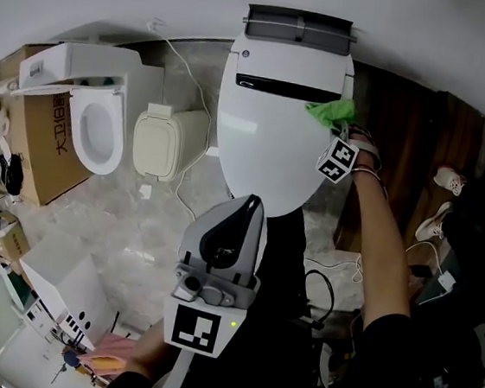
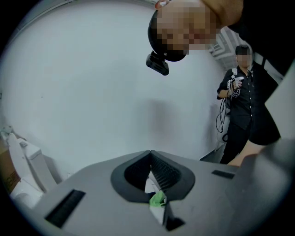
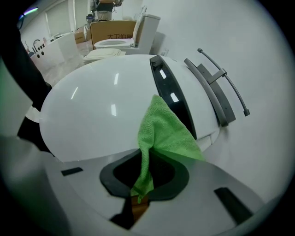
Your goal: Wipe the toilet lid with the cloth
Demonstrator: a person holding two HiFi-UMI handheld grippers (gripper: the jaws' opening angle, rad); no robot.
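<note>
Right gripper (image 1: 341,127) reaches over the far right part of the toilet lid (image 1: 261,143), its jaws pinched on a green cloth (image 1: 330,112). The cloth is soft, looped microfibre. One corner is caught in the jaws and the rest fans out in a rough triangle onto the lid, beside the glossy black strip (image 1: 289,88) that crosses the lid's far end. The lid is closed, a smooth white oval that shines with reflections.

Left gripper (image 1: 251,204) is held close to the person's body, on the near side of the toilet. Its tips are pressed together with nothing between them.

A grey bracket (image 1: 301,28) sits at the wall behind the toilet. To the left, on the grey marbled floor (image 1: 134,229), stand a second white toilet (image 1: 94,124) with its bowl uncovered, a cream plastic fitting (image 1: 166,141) with rounded corners, and a cardboard box (image 1: 44,140). A thin white cable (image 1: 195,79) trails across the floor between them. To the right the floor is dark wood.
</note>
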